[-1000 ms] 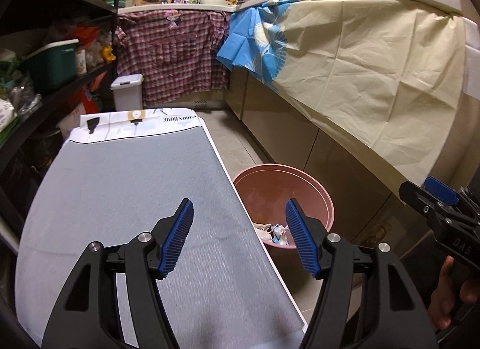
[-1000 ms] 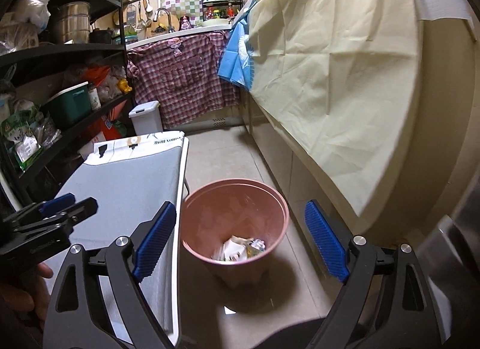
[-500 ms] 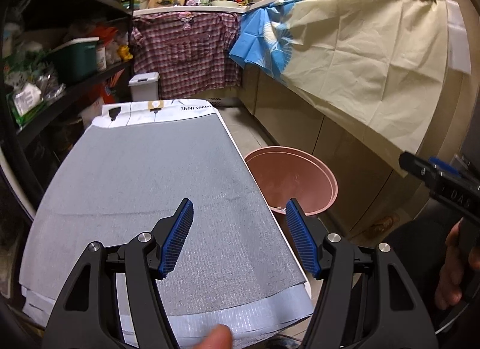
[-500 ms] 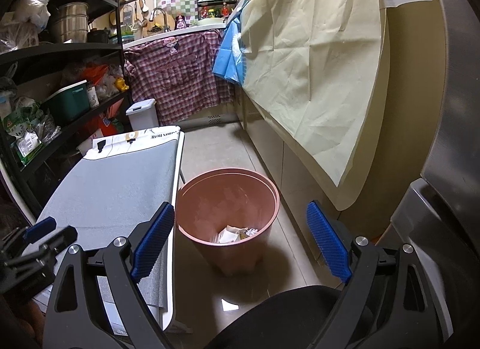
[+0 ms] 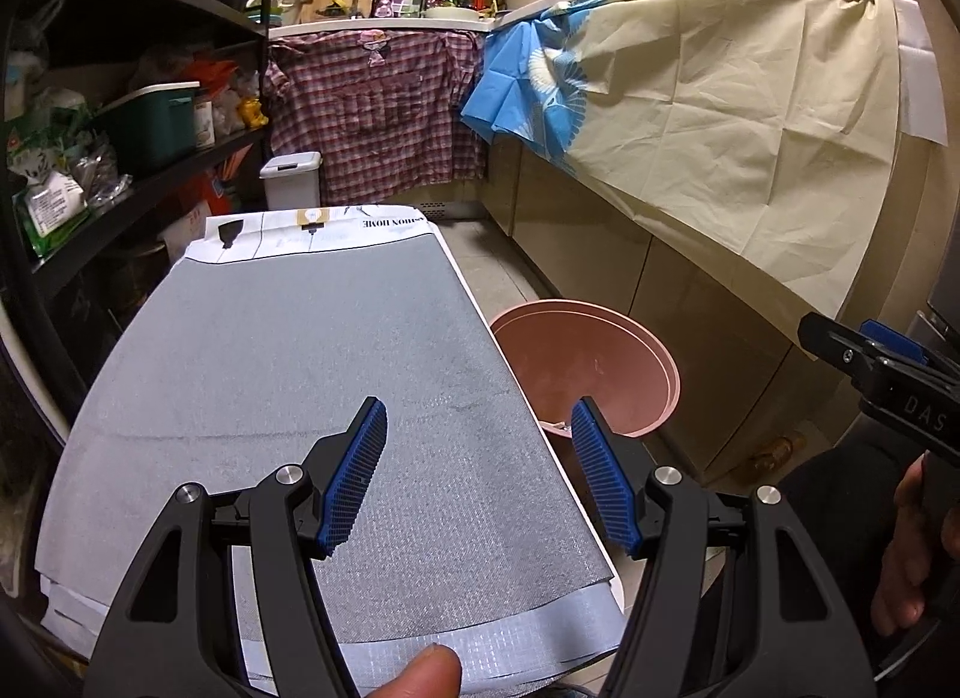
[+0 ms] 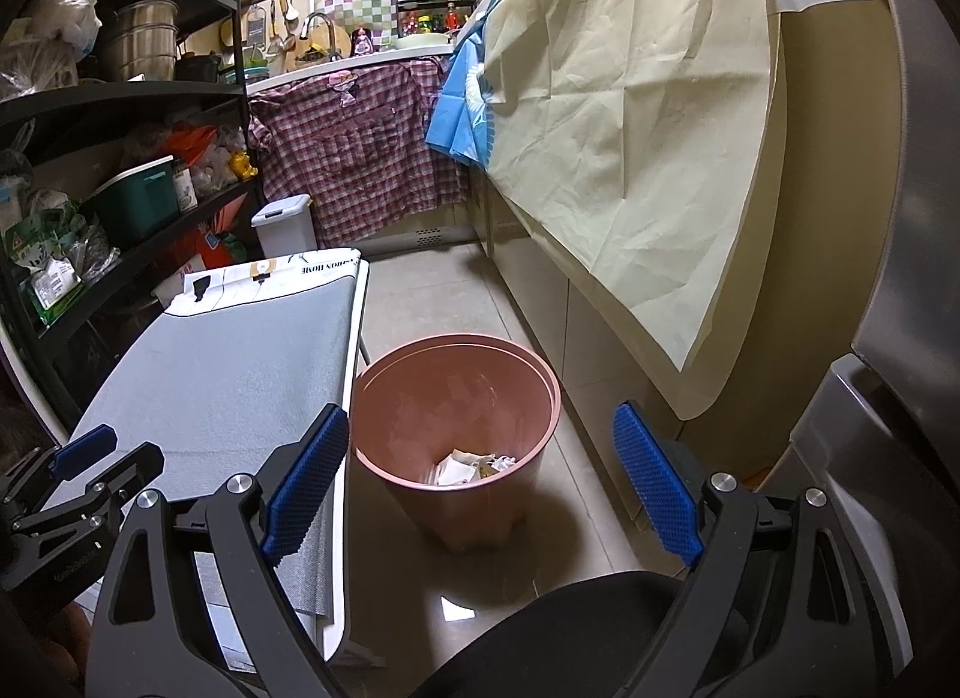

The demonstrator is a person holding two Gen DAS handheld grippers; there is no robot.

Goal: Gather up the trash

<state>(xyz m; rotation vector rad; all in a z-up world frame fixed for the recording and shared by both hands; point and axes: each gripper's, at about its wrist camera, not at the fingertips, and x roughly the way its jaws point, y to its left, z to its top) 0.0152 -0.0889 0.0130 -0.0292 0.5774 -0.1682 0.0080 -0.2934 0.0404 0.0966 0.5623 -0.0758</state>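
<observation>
Printed letters are showing on the white far end of the ironing board cover [image 5: 336, 227], well beyond the fingertips; upside down to both cameras, they are reading as "…HION HOME", the first letters unclear. White letters "DAS" are showing on the black body of the right gripper [image 5: 918, 419], off to the right of the left gripper's fingers. Packet labels on the shelves are staying too small to read.

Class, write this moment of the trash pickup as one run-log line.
left gripper: open, empty, over grey mat | right gripper: open, empty | pink bin: on floor, crumpled trash inside
</observation>
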